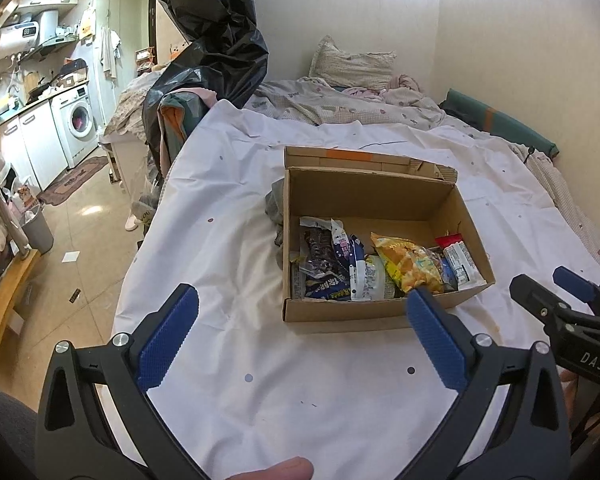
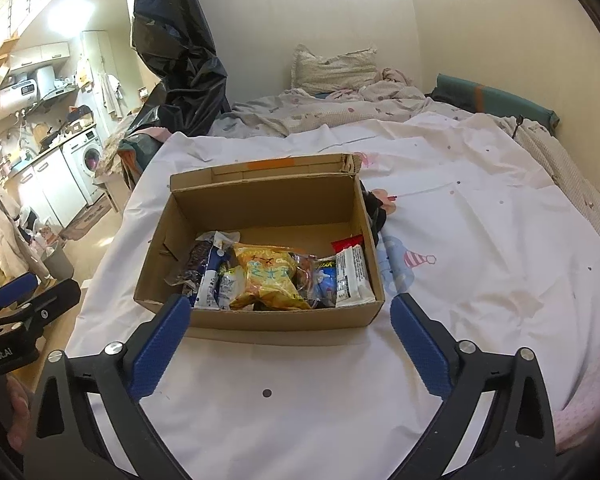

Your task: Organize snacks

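An open cardboard box [image 1: 368,192] [image 2: 268,196] sits on the white sheet of the bed. In its near half lie several snack packets: a yellow bag [image 1: 410,266] [image 2: 266,280], a dark blue packet [image 1: 328,272], a white bar [image 1: 464,266] [image 2: 352,276] and a dark packet [image 2: 198,260]. My left gripper [image 1: 300,300] is open and empty, held above the sheet just in front of the box. My right gripper [image 2: 290,308] is open and empty, also just in front of the box; it shows at the right edge of the left wrist view [image 1: 556,288].
The white sheet [image 1: 228,240] [image 2: 480,248] covers the bed, with a rumpled quilt and a pillow [image 1: 352,66] at the far end. A black plastic bag [image 1: 216,40] hangs at the bed's left. A kitchen with a washing machine [image 1: 78,120] lies left.
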A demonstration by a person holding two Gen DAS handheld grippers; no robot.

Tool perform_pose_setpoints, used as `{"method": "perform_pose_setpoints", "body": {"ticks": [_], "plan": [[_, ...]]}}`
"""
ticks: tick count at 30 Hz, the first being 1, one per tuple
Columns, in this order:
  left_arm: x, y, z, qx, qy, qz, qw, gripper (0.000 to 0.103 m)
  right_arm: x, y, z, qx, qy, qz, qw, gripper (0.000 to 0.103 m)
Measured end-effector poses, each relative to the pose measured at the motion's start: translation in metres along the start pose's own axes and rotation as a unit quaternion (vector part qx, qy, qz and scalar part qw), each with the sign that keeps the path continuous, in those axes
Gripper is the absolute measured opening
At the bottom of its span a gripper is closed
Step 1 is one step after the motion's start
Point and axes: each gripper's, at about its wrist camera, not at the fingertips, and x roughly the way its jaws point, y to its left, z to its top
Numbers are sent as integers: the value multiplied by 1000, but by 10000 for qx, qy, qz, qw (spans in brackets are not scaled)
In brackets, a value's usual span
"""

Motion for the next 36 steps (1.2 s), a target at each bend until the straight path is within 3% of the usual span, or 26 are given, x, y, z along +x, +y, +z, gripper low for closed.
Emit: {"method": "perform_pose_setpoints", "body": {"ticks": [36], "plan": [[1,2,-2,-3,9,-1,10000,103,4,1,-1,41,97,57,9999,103]]}}
